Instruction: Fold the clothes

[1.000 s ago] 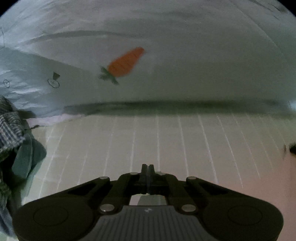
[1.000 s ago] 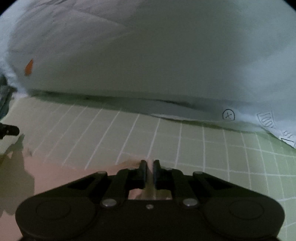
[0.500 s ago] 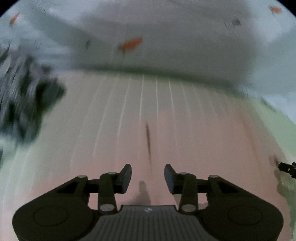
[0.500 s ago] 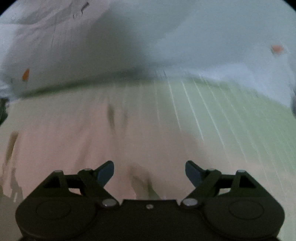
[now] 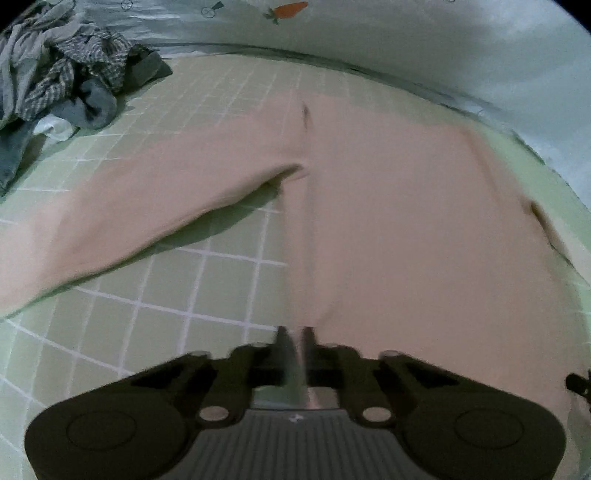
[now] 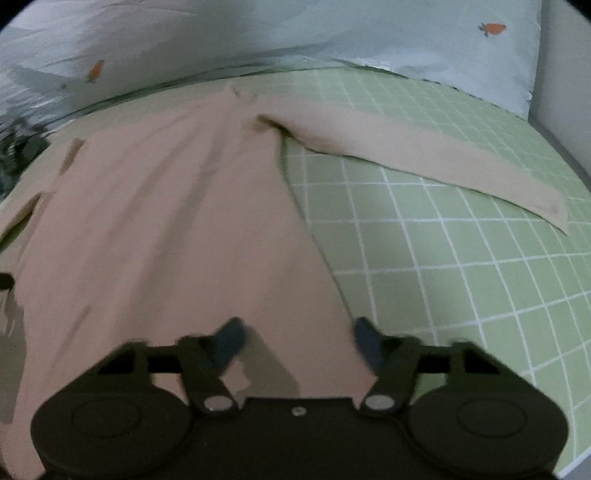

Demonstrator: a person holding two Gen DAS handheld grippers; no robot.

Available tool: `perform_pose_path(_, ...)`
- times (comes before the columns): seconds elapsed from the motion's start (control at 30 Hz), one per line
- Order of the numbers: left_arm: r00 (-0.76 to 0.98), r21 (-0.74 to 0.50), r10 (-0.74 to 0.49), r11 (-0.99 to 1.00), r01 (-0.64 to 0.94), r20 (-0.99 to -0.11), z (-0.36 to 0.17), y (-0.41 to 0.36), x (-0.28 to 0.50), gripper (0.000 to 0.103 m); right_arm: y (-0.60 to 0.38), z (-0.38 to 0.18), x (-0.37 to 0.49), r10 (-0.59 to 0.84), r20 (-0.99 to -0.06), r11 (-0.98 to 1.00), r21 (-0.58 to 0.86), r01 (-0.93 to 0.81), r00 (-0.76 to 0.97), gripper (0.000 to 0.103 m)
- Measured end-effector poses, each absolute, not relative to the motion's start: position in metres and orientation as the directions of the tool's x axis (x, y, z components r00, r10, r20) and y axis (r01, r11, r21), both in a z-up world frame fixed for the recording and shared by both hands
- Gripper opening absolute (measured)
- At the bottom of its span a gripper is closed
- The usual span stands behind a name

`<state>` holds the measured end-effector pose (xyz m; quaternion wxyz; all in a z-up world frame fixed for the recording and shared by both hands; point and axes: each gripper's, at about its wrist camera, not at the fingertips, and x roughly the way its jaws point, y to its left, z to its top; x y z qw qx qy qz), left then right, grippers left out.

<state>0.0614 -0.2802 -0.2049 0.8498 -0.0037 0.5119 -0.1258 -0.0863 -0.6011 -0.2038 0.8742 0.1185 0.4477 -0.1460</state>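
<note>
A pale pink long-sleeved shirt [image 5: 406, 221] lies spread flat on a green checked bed sheet [image 5: 166, 295]. One sleeve [image 5: 147, 206] stretches out to the left in the left wrist view. The other sleeve [image 6: 424, 158] runs out to the right in the right wrist view. My left gripper [image 5: 294, 341] sits at the shirt's near left edge, its fingers closed on the fabric there. My right gripper [image 6: 297, 341] hovers open over the near right corner of the shirt [image 6: 166, 221], with cloth lying between its blue pads [image 6: 229, 339].
A heap of checked and grey clothes [image 5: 62, 74] lies at the far left. A pale quilt with carrot prints [image 6: 258, 29] bunches along the far side of the bed. Bare sheet [image 6: 461, 277] spreads to the right, up to a wall [image 6: 561, 74].
Both grippers have pulled back from the quilt to the shirt's near edge. Both opened half a second ago. The left has since closed on the shirt; the right stays open.
</note>
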Motion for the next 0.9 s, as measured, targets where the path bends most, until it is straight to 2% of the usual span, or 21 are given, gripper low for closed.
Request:
perform_pose_path(0.03,0.452,-0.132,-0.209,0.972,0.195,-0.867,-0.205,-0.281,0.060,0.003,-0.598,-0.203,-0.091,-0.143,-0.817,0.932,0.080,0.354,0.559,0.027)
perform_pose_path(0.07,0.456,-0.122,-0.201,0.973,0.197,-0.867,-0.204,-0.282,0.060,0.002,-0.595,-0.202,-0.097,-0.136,-0.816,0.934,0.083,0.347,0.562,0.019)
perform_pose_path(0.17,0.481,-0.076,-0.155,0.981,0.180,-0.863,-0.201,-0.282,0.057,0.001,-0.586,-0.200,-0.112,-0.116,-0.814,0.941,0.092,0.324,0.569,0.018)
perform_pose_path(0.33,0.503,-0.034,-0.053,0.998,0.046,-0.863,-0.201,-0.255,0.054,0.000,-0.568,-0.198,-0.121,-0.089,-0.825,0.962,0.075,0.264,0.558,0.018)
perform_pose_path(0.4,0.495,-0.105,-0.093,0.994,0.003,-0.864,-0.201,-0.238,0.050,0.000,-0.567,-0.196,-0.124,-0.096,-0.830,0.962,0.063,0.265,0.549,0.026)
perform_pose_path(0.47,0.506,-0.155,-0.127,0.988,-0.013,-0.853,-0.196,-0.225,0.041,0.003,-0.571,-0.194,-0.121,-0.127,-0.836,0.954,0.044,0.296,0.534,0.051)
perform_pose_path(0.5,0.510,-0.166,-0.133,0.986,-0.019,-0.850,-0.193,-0.221,0.036,0.005,-0.574,-0.193,-0.120,-0.140,-0.835,0.950,0.039,0.310,0.532,0.055)
perform_pose_path(0.57,0.517,-0.157,-0.112,0.987,-0.045,-0.849,-0.190,-0.210,0.028,0.013,-0.573,-0.192,-0.113,-0.153,-0.827,0.947,0.034,0.319,0.541,0.077)
perform_pose_path(0.63,0.521,-0.150,-0.086,0.985,-0.080,-0.849,-0.188,-0.199,0.022,0.030,-0.572,-0.192,-0.106,-0.164,-0.818,0.945,0.030,0.327,0.551,0.089)
perform_pose_path(0.67,0.525,-0.154,-0.078,0.983,-0.103,-0.847,-0.187,-0.191,0.021,0.033,-0.572,-0.191,-0.103,-0.170,-0.814,0.943,0.028,0.330,0.555,0.095)
perform_pose_path(0.7,0.529,-0.158,-0.067,0.979,-0.129,-0.846,-0.185,-0.182,0.021,0.041,-0.572,-0.191,-0.099,-0.176,-0.809,0.942,0.026,0.334,0.560,0.099)
perform_pose_path(0.73,0.531,-0.153,-0.045,0.975,-0.161,-0.846,-0.184,-0.172,0.022,0.055,-0.571,-0.190,-0.096,-0.182,-0.805,0.941,0.024,0.338,0.565,0.103)
perform_pose_path(0.8,0.536,-0.138,0.002,0.965,-0.222,-0.844,-0.181,-0.152,0.025,0.071,-0.560,-0.191,-0.085,-0.173,-0.800,0.950,0.019,0.313,0.575,0.103)
perform_pose_path(0.87,0.538,-0.125,0.041,0.955,-0.270,-0.842,-0.177,-0.132,0.029,0.078,-0.546,-0.192,-0.072,-0.158,-0.804,0.958,0.015,0.285,0.573,0.103)
perform_pose_path(0.9,0.542,-0.125,0.054,0.949,-0.288,-0.839,-0.176,-0.121,0.032,0.085,-0.539,-0.193,-0.066,-0.151,-0.806,0.962,0.013,0.272,0.572,0.103)
